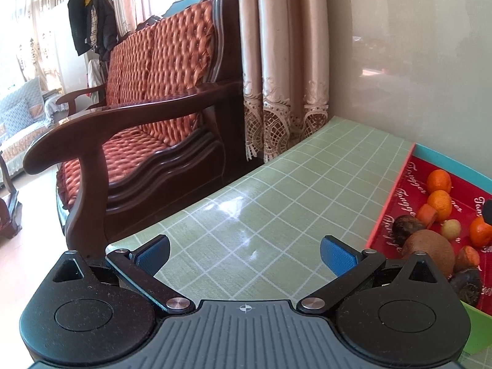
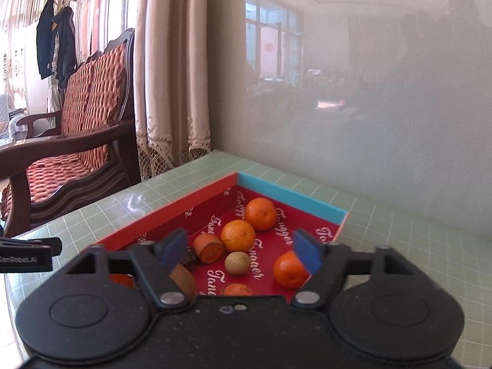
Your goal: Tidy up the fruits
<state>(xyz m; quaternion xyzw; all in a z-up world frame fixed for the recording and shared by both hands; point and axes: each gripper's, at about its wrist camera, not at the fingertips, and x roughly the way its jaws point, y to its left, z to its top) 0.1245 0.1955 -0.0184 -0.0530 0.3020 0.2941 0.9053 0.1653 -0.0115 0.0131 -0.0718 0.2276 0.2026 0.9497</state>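
Left gripper (image 1: 245, 253): jaws held wide over green table (image 1: 276, 190), nothing between | right gripper (image 2: 242, 253): spread wide, empty, above red tray (image 2: 172, 207) | oranges (image 2: 238, 235), possibly carrot pieces (image 2: 209, 247), seen inside tray.

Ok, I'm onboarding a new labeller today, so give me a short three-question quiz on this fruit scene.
1. True or false: the right gripper grips a mandarin.
2. What lies under the left gripper? A) bare green checked tablecloth B) a kiwi C) a plate
3. What colour is the far wall of the red box holding the fruit?

Key: 1 false, open with nothing between its pads; 2 A; 3 blue.
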